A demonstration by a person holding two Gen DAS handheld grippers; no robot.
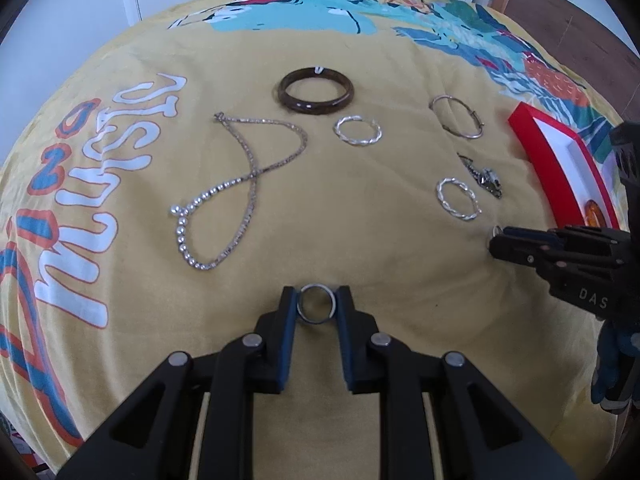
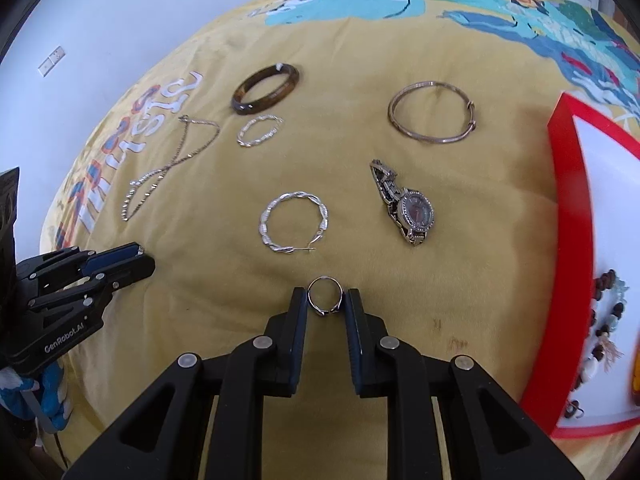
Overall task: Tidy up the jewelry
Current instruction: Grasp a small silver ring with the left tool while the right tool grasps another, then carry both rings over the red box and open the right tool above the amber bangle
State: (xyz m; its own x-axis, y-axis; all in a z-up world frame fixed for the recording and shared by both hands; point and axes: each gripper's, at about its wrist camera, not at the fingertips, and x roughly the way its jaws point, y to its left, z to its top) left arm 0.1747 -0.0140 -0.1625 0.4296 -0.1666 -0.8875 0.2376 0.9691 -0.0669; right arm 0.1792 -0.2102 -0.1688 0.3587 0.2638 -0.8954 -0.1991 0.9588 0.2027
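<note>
— Yellow printed cloth (image 1: 360,220) covers the surface, white cupboards behind it. What do we list first?

— Our landmark: the red-rimmed tray (image 2: 568,208), white inside, at the cloth's right edge, with a beaded bracelet (image 2: 604,320) lying in it.

— And beside the tray?

— Nearest it we have the watch (image 2: 412,212), with the thin metal bangle (image 2: 432,112) beyond that. Further from the tray lies one twisted silver hoop (image 2: 294,222); a second hoop (image 2: 260,130) and the brown bangle (image 2: 266,90) lie further off still. Farthest from the tray we note the chain necklace (image 1: 232,192).

— The tongs?

— Our left gripper (image 1: 318,304) has its pads pressed against both sides of a plain ring (image 1: 318,303), which rests on the cloth well away from the tray. Our right gripper (image 2: 326,300) is clamped on a silver ring (image 2: 326,296), closer to the tray, below the hoop and watch. No earlier view, so we record the grips only.
</note>
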